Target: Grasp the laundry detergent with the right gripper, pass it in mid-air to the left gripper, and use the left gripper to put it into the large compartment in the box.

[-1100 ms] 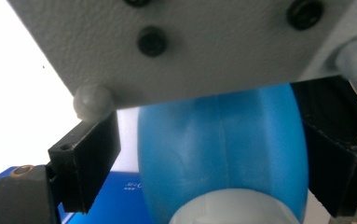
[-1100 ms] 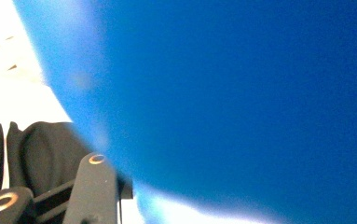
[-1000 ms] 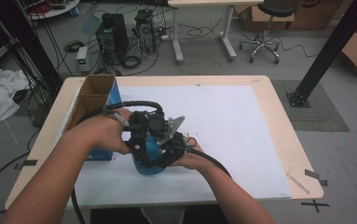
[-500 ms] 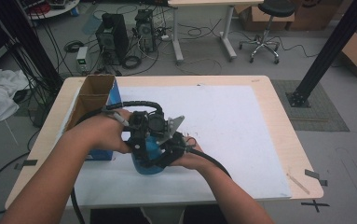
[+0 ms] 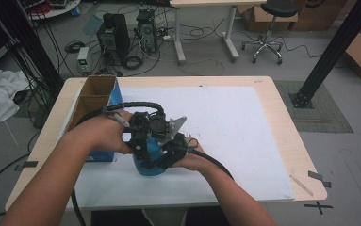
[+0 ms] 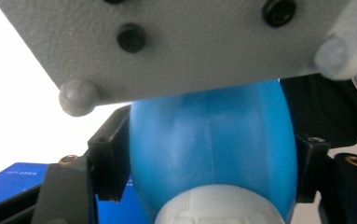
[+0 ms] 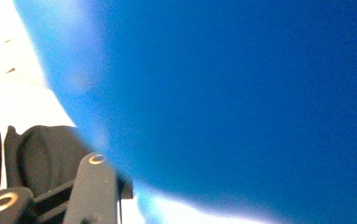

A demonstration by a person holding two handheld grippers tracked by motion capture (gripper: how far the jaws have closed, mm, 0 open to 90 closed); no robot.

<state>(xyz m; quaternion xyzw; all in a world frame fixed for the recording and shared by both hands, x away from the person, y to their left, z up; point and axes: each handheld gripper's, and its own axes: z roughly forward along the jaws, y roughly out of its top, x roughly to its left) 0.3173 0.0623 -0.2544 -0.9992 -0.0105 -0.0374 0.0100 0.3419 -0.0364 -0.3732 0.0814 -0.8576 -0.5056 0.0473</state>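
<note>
- High view: we have both grippers brought together over a blue bulb (image 5: 149,162) at the near left of the worktop (image 5: 244,136), on its white sheet. The left gripper (image 5: 138,136) comes in from the left, the right gripper (image 5: 171,148) from the near right. A blue box (image 5: 98,101), open at the top, stands just left of them. We judge the grasp made; whatever comes after it is still to do.
- Left gripper view: our left jaws are clamped on the bulb (image 6: 209,144), one jaw on each flank. It is smooth, rounded, with a faint seam and a white ribbed end nearest the camera. The grey plate (image 6: 185,42) of the other gripper hangs above it.
- Right gripper view: the bulb (image 7: 241,102) sits blurred right against the camera; we cannot tell how these jaws stand.
</note>
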